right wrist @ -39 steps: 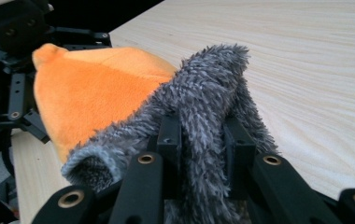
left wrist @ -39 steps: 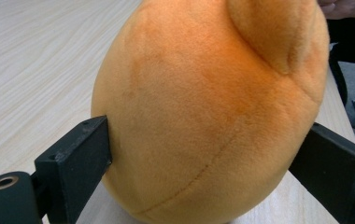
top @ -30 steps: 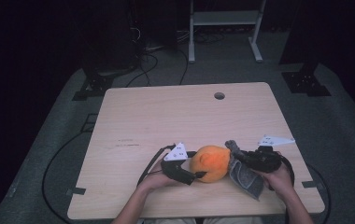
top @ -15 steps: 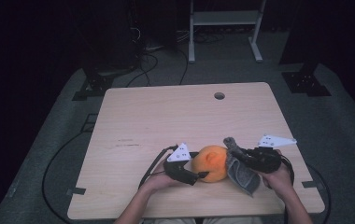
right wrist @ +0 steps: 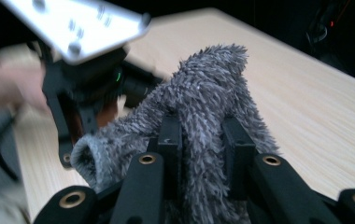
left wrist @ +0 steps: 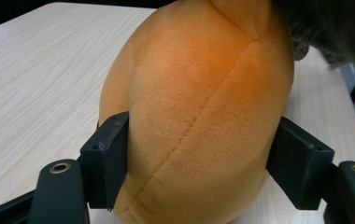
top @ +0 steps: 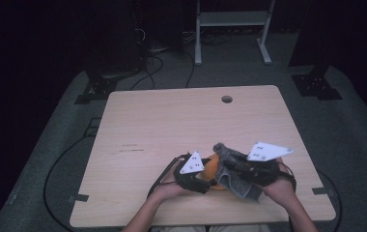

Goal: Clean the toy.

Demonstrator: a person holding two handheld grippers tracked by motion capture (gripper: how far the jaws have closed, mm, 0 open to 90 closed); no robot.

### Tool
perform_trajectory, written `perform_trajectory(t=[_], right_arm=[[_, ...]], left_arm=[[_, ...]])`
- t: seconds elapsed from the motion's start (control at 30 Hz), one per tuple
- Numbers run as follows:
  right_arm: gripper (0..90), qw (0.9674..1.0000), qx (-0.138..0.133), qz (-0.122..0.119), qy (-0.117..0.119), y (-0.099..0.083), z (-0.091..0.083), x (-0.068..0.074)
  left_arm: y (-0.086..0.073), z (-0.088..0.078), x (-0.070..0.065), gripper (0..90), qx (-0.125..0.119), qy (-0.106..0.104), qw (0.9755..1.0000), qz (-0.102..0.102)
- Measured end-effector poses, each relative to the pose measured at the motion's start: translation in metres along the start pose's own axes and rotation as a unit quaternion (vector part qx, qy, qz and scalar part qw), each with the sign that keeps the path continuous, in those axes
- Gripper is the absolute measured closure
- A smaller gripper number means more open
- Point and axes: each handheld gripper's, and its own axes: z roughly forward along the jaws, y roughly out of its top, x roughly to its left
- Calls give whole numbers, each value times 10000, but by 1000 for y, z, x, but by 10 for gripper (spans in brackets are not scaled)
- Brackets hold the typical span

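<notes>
**Orange plush pinched on the left, grey fuzzy cloth clamped on the right**

Left to right across the near edge of the wooden table (top: 172,125). The left gripper (top: 197,180) sat low by the person's left hand (top: 164,192), white three-cornered plate on top, black cable looping off to its left. Its jaws had just been closing, with the orange plush (left wrist: 199,112) between them; in the left gripper view both black pads pressed into the toy's sides, so it was clamped on the plush. The plush rested on the tabletop, seam running down its middle. In the high view the orange plush (top: 212,166) showed as a small patch between the two grippers, mostly covered.

Just right of it, the grey fuzzy cloth (top: 230,166) draped over the plush's right side, one end sticking up, the other hanging toward the table's near edge. The right gripper (top: 247,169) held that cloth, its jaws nearly together and pinched on a fold of the shaggy fabric (right wrist: 203,121), as the right gripper view showed. That view was blurred; the left gripper's plate showed at its upper left. The right hand (top: 280,186) was at the near right of the table.

Farther back on the table was a round hole (top: 227,99).
</notes>
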Motion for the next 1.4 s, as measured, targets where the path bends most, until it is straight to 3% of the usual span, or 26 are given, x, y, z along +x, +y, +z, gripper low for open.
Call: perform_trajectory(t=[0.07,0.2,0.23,0.27,0.3,0.37,0.43,0.5,0.57,0.67,0.7,0.77,0.87,0.97,1.07,1.2,1.3,1.4], right_arm=[[724,9985,389,-292,-261,1,8,9],[726,9972,511,-177,-510,-4,3,-1],[726,9974,506,-86,-508,-6,2,-4],[727,9984,383,238,-348,-14,-1,-15],[727,9982,361,331,-344,-17,-2,-19],[730,9955,457,664,-490,-30,-5,-35],[730,9940,249,995,-382,-37,-11,-44],[729,9950,2,988,-150,-33,-14,-41],[726,9958,-312,830,244,-21,-16,-30],[722,9973,-270,534,438,-10,-8,-17],[722,9980,-191,435,409,-11,-4,-17],[723,9977,-126,535,386,-18,2,-21],[723,9942,-220,962,429,-36,1,-36],[721,9937,-121,1094,198,-47,-2,-46],[722,9908,-101,1346,90,-59,-3,-56],[724,9905,-46,1376,5,-63,-6,-59],[724,9905,-35,1377,-11,-65,-5,-58],[722,9907,2,1361,-61,-68,-5,-59]], left_arm=[[0,1,-3,273,48,56,9999,88],[1,3,-3,274,-21,39,10000,49],[0,3,-2,274,-58,1,10000,-8],[-1,3,-2,274,-70,-4,10000,-20],[-1,3,0,273,-86,-14,9999,-60],[-2,2,0,271,-91,-30,9999,-91],[-1,3,1,265,-97,-57,9999,-116],[-1,4,1,258,-95,-68,9998,-138],[-2,6,1,252,-91,-106,9998,-142],[-2,5,-1,252,-85,-89,9999,-88],[-2,5,-1,254,-76,-86,9999,-65],[-3,4,0,259,-68,-103,9999,-38],[-4,4,0,261,-117,-128,9998,-77],[-6,4,2,261,-166,-158,9996,-160],[-4,3,4,229,-201,-221,9993,-230],[1,2,7,132,-286,-250,9986,-365],[-3,9,11,77,-172,-277,9981,-524],[-3,12,7,89,-170,-215,9988,-398]])
